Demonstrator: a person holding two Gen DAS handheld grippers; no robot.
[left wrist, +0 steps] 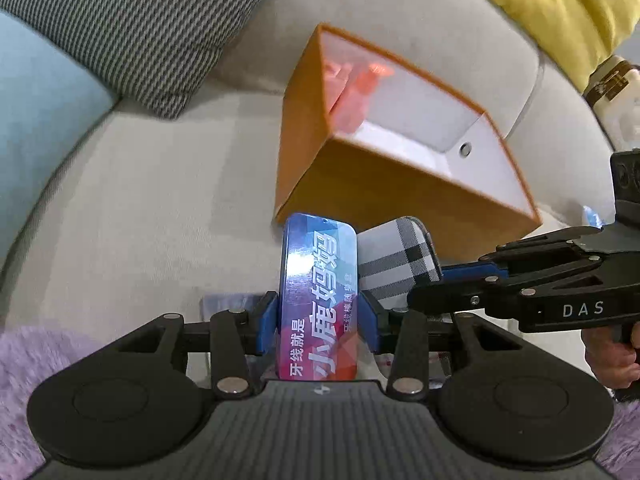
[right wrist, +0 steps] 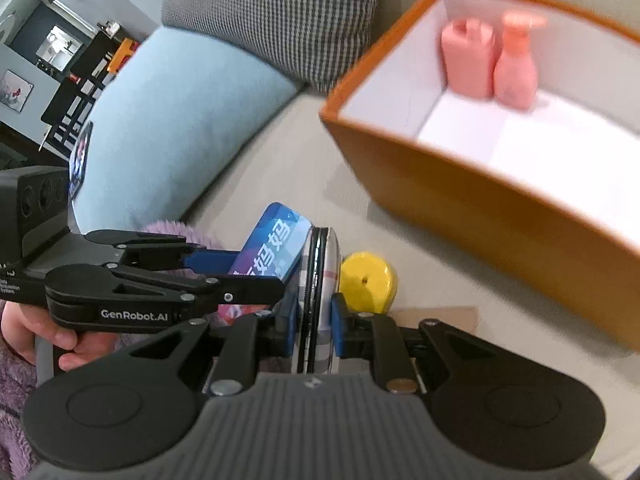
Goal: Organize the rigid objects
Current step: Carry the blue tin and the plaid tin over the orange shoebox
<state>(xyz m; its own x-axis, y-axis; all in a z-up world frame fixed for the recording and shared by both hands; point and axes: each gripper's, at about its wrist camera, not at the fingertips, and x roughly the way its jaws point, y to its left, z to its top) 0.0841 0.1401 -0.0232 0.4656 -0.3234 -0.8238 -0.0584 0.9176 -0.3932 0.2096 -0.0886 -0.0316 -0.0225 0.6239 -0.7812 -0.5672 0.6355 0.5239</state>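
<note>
My left gripper point(left wrist: 319, 316) is shut on a blue and red floss tin point(left wrist: 318, 288) with white Chinese letters, held upright above the sofa seat. The tin also shows in the right wrist view point(right wrist: 274, 246). My right gripper point(right wrist: 314, 316) is shut on a plaid grey-and-white tin point(right wrist: 320, 292), seen edge-on; it shows beside the blue tin in the left wrist view point(left wrist: 400, 260). Both tins are side by side, close to the orange box point(left wrist: 360, 184), which shows white inside in the right wrist view point(right wrist: 480, 208). Two pink bottles point(right wrist: 492, 64) stand in its far corner.
A yellow round object point(right wrist: 368, 280) lies on the beige sofa seat point(left wrist: 140, 208) by the box. A light blue cushion point(right wrist: 172, 120), a grey patterned cushion point(left wrist: 132, 20) and a yellow cushion point(left wrist: 560, 12) lean on the sofa back. Purple fluffy fabric point(left wrist: 24, 380) lies near me.
</note>
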